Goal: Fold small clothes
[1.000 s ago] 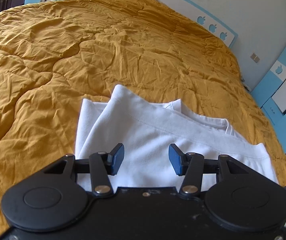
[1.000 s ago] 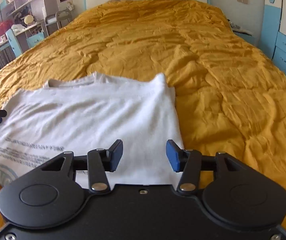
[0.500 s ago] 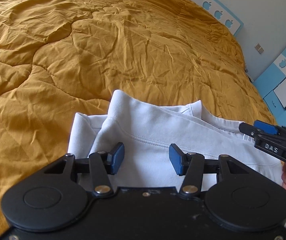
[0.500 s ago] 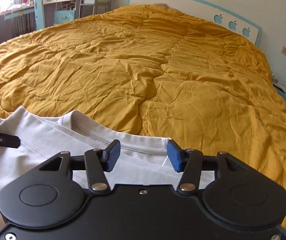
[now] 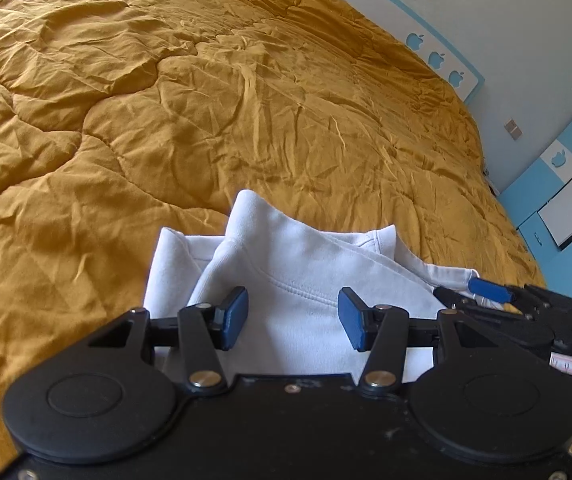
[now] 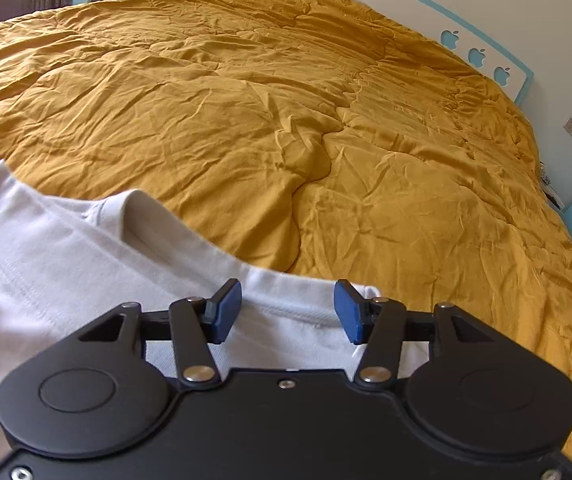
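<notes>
Yellow quilt (image 5: 246, 100) carries the shirt (image 5: 298, 280); its hem lies crosswise just ahead of both grippers' spread, empty fingers (image 6: 226, 312)

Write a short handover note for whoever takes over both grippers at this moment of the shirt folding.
Left gripper: open, holding nothing, over the folded-in sleeve of the white T-shirt.
Right gripper: open, holding nothing, over the shirt's shoulder edge right of the collar.
The shirt lies on the mustard quilt.
Done: one side with its sleeve looks folded over the body.
Left: probably grip the collar end with both grippers and finish the fold.
</notes>
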Action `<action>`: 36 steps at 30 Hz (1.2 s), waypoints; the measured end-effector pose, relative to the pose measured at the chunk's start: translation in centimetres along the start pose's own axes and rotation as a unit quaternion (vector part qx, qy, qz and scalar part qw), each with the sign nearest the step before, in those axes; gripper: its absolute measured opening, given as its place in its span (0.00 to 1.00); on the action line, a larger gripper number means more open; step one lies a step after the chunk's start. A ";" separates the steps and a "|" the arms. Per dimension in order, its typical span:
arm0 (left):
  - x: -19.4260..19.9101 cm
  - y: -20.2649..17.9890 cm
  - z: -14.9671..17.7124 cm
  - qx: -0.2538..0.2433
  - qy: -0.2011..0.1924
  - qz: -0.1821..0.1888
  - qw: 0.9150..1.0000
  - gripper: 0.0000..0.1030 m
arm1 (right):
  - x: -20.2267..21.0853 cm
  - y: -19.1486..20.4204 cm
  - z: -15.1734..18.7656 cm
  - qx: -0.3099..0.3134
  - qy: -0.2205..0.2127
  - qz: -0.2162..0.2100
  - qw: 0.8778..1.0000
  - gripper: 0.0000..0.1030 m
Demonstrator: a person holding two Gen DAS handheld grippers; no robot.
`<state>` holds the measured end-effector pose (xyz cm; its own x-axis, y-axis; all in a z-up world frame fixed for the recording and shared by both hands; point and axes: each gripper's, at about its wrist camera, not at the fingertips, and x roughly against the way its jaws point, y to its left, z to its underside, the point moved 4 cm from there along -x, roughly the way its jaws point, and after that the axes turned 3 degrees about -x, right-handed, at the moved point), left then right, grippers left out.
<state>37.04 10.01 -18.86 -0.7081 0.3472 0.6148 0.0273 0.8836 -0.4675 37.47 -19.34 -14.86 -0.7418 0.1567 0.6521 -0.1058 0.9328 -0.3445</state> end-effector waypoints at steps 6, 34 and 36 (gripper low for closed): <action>4.0 -0.2 0.2 0.008 -0.018 -0.011 1.000 0.51 | 4.9 1.2 3.8 0.050 0.003 -0.007 0.999 0.50; 18.2 0.7 9.5 0.061 -0.023 0.010 0.998 0.52 | 21.7 4.2 16.0 0.025 0.038 -0.076 0.996 0.50; 18.6 0.8 9.4 0.062 -0.027 0.010 0.998 0.52 | 22.1 4.2 16.0 0.017 0.038 -0.075 0.996 0.50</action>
<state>17.26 14.26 -13.72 -0.7455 0.3437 0.5710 -0.0432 0.8300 -0.5561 10.06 -17.19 -12.74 -0.6637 0.0422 0.7468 -0.2341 0.9365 -0.2610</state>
